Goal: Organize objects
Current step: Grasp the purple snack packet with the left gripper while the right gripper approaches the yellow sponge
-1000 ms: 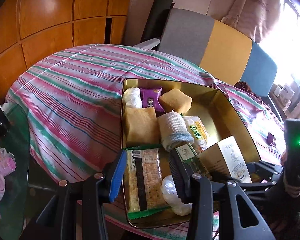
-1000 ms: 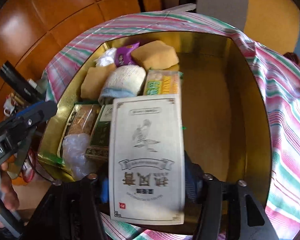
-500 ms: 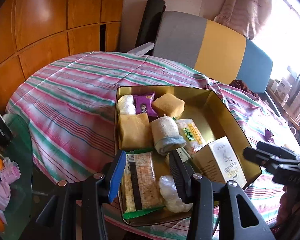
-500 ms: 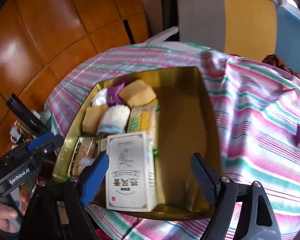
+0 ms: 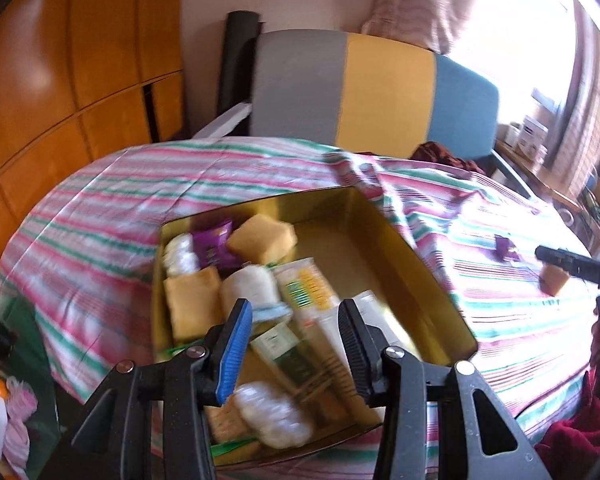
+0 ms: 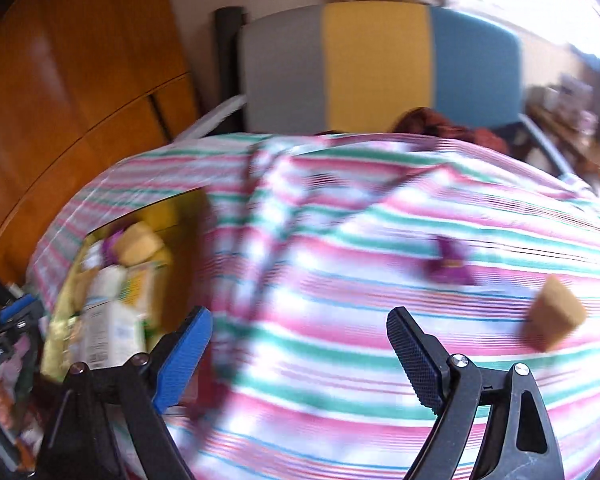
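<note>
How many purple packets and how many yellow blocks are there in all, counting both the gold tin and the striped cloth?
purple packets: 2
yellow blocks: 3
Total: 5

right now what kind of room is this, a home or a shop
Most likely a home, perhaps a living or dining room. A table under a striped cloth holds a gold tin of packaged snacks, a tri-colour cushioned chair stands behind it, and there are wooden cupboard doors and a curtain by a bright window.
</note>
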The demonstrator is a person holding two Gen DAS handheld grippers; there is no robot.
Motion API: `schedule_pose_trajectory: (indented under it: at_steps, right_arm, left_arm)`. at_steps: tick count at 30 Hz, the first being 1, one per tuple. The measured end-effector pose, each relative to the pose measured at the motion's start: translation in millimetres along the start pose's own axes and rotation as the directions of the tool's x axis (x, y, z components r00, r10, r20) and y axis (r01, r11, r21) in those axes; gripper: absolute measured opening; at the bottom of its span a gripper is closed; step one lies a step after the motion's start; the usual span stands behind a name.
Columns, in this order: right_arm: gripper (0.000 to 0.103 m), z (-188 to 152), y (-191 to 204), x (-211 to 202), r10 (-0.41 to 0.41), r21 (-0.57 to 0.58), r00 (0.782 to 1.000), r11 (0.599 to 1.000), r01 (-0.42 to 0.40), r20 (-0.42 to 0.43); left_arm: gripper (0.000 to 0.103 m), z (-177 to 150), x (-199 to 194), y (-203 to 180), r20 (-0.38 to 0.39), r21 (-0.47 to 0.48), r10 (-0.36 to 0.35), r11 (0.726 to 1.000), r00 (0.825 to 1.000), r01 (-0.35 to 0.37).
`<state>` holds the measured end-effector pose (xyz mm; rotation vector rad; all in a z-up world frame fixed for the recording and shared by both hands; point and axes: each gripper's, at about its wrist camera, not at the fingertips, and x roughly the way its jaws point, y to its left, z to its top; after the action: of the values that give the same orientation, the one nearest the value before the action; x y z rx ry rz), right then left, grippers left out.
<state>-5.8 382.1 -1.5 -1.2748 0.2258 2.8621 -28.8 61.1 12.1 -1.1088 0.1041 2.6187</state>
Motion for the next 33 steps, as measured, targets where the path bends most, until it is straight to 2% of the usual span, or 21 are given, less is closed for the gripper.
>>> schedule_pose_trajectory:
  at_steps: [5,9,11,14,17,20,22,26,33]
  right_arm:
    - [0.09,10.7,-79.2,-17.1,-0.151,0.102,0.988,0.984,0.146,0.042]
    - [0.098,10.6,-146.5,-27.3,-0.284,0.221,0.957,0.939,0.263,0.065]
    - [0.1,4.2,-178.5,-29.1,-0.326,0.286,0.943,0.911,0.296,0.063]
    - [0.1,-17.2,-224.0,-32.2,-0.365,0.419,0.929,0.853,0.311,0.054]
    - [0.1,-31.9,-259.9,-38.5,-0.364,0.582,0.931,0.762,0.284,0.022]
    - [0.1,-37.3,-271.4,-48.1,-0.365,0.641,0.93,0.724,0.255,0.043]
    - [0.1,-39.0,-274.0,-46.5,-0.338,0.66,0.94,0.715,0.231,0.037]
    - [0.1,-35.4,-268.4,-39.7,-0.312,0.651,0.95,0.726,0.221,0.025]
    - [0.1,-40.2,-268.9,-37.4,-0.272,0.665,0.962,0.722,0.19,0.021]
  left_arm:
    - [0.045,13.6,8.7,-38.3,-0.002,0.089,-0.036,0.995,0.999,0.036]
    - [0.045,22.0,20.7,-72.7,-0.031,0.144,-0.069,0.987,0.997,0.073]
    - [0.045,26.2,28.5,-90.3,-0.054,0.166,-0.093,0.981,0.994,0.1]
    - [0.045,31.8,39.0,-122.4,-0.076,0.216,-0.123,0.967,0.989,0.137]
    - [0.045,37.7,52.7,-153.1,-0.116,0.219,-0.172,0.956,0.978,0.194]
    - [0.045,42.1,69.4,-188.0,-0.152,0.241,-0.207,0.94,0.967,0.239]
    - [0.045,45.4,82.3,-212.0,-0.183,0.258,-0.235,0.926,0.955,0.277]
    - [0.045,52.7,117.1,-252.4,-0.293,0.197,-0.308,0.907,0.905,0.372]
    - [0.045,62.2,162.5,-311.6,-0.341,0.22,-0.306,0.893,0.889,0.392]
